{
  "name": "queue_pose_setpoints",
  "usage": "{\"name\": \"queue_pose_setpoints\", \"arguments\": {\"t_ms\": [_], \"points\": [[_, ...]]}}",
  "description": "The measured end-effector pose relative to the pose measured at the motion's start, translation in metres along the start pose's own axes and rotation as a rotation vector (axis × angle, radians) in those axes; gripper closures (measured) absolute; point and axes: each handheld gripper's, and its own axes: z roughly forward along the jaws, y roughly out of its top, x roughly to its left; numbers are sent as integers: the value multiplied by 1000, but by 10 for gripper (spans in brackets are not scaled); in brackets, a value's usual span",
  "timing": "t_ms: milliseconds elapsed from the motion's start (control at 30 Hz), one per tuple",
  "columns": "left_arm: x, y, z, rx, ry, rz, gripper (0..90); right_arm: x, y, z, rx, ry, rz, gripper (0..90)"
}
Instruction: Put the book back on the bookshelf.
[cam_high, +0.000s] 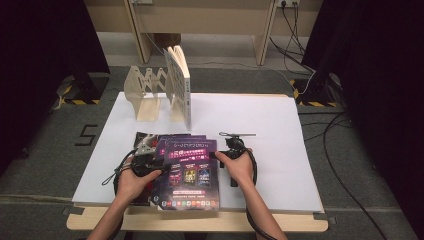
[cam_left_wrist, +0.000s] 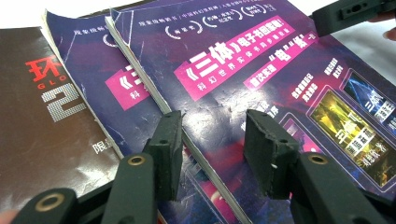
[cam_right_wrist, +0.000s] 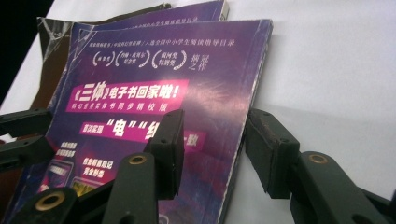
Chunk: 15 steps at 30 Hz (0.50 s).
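Here the top purple magazine (cam_high: 187, 172) lies on the white sheet (cam_high: 280, 140), in front of the wooden book rack (cam_high: 145, 92). The left gripper (cam_left_wrist: 212, 140) and right gripper (cam_right_wrist: 212, 140) straddle its left and right edges with spread jaws, not pinching it.

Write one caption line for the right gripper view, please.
Right gripper straddling the right edge of the top purple magazine, stacked on white table.
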Motion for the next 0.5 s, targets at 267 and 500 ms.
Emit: {"name": "queue_pose_setpoints", "arguments": {"t_ms": [267, 500], "points": [[0, 0, 0, -2, 0, -2, 563, -7, -2, -4, 35, 60, 54, 580], [0, 0, 0, -1, 1, -3, 562, -9, -2, -7, 65, 89, 83, 582]]}}
